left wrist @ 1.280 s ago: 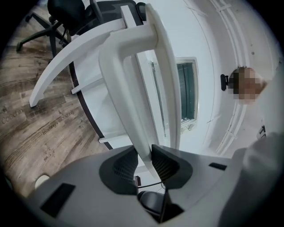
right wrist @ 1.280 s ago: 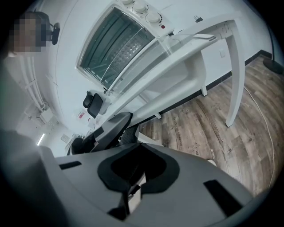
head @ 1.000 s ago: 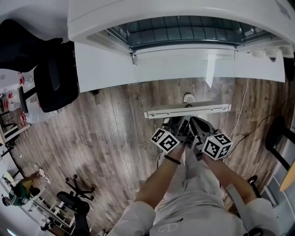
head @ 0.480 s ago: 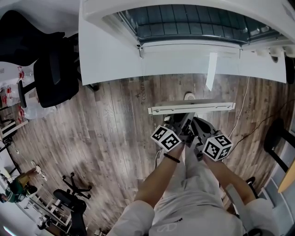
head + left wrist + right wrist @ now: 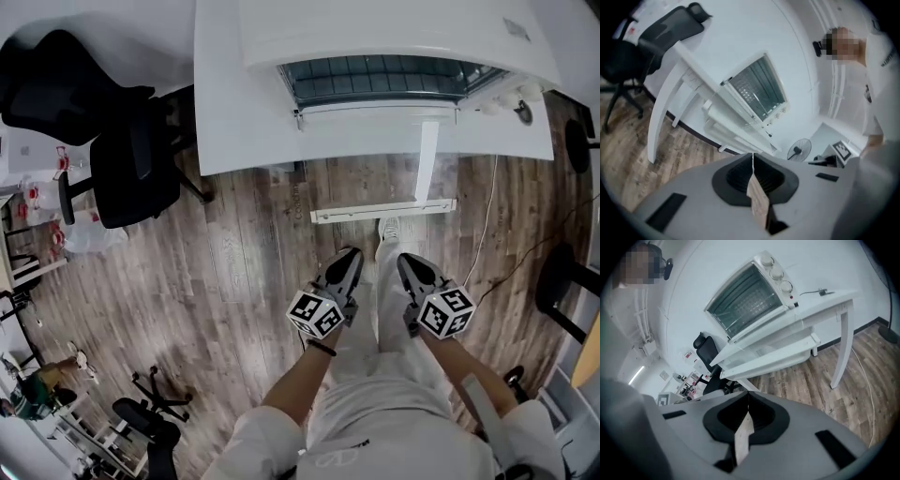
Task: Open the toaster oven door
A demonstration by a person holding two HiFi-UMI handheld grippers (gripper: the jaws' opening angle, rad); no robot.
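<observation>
The white toaster oven (image 5: 384, 80) stands on the white table (image 5: 234, 122), its glass door shut and its knobs (image 5: 778, 273) at the right. It also shows in the left gripper view as the oven (image 5: 757, 89) and in the right gripper view as the oven (image 5: 745, 298). My left gripper (image 5: 349, 255) and right gripper (image 5: 410, 262) hang over the wood floor in front of the table, well short of the oven. The left jaws have just been closing and now meet with nothing between them. The right jaws also meet, empty.
A white pull-out shelf (image 5: 384, 211) hangs under the table, just ahead of both grippers. A black office chair (image 5: 131, 169) stands at the left. A cable (image 5: 487, 234) trails over the floor at the right. A standing fan (image 5: 799, 150) is in the background.
Both grippers have drawn back from the shelf toward my body and spread apart. The left gripper has rolled. The table and oven sit further right in the head view.
</observation>
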